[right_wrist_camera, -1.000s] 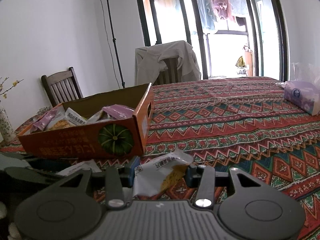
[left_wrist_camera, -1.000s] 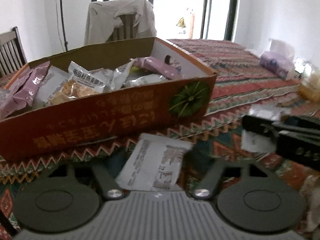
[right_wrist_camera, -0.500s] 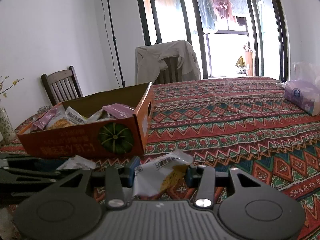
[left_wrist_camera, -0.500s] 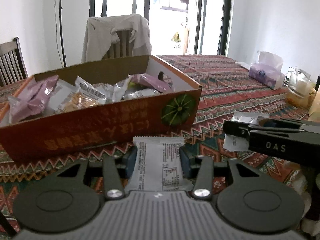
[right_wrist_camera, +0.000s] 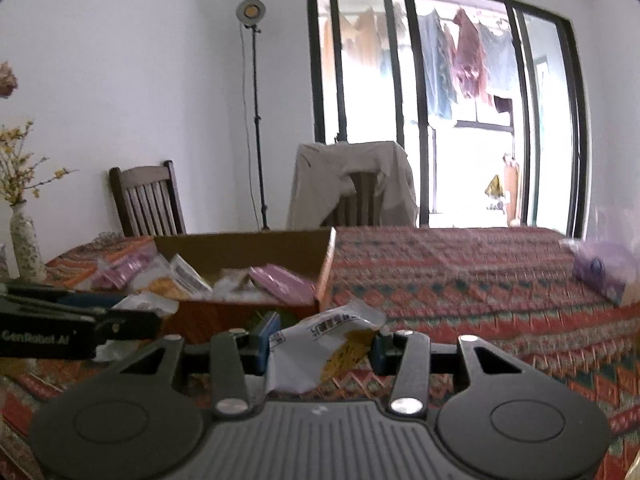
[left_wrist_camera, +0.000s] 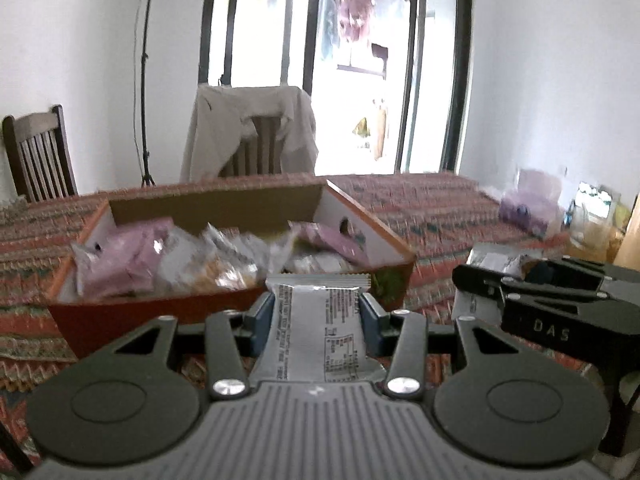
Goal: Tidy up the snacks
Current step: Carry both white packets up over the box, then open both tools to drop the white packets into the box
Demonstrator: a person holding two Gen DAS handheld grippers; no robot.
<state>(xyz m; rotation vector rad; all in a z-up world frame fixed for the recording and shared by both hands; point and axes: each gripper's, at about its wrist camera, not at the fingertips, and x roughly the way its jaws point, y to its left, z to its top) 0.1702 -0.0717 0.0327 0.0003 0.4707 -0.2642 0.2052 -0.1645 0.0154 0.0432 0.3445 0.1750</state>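
- Two grippers loaded, one packet each, both lifted off the tablecloth [right_wrist_camera: 460, 280] since a second ago.
- Left gripper [left_wrist_camera: 318, 316]: jaws have just been closing; a second back the grey-white packet [left_wrist_camera: 320, 332] lay loose on the cloth between open fingers, now the pads pinch it by its side edges, narrow opening, seam end forward.
- Right gripper [right_wrist_camera: 322, 344]: clamped on a crumpled white-and-yellow packet [right_wrist_camera: 324, 340], grip unchanged, moderately narrow.
- Cardboard box [left_wrist_camera: 236, 308] sat higher in the left view before; now the camera looks down over the near wall at the purple and clear snack bags inside.
- Both packets hang just short of that near wall, not yet over the box.
- Reading: pick is done on both sides; next is carry over the rim and release. Box already fairly full, so packets may pile near the wall.
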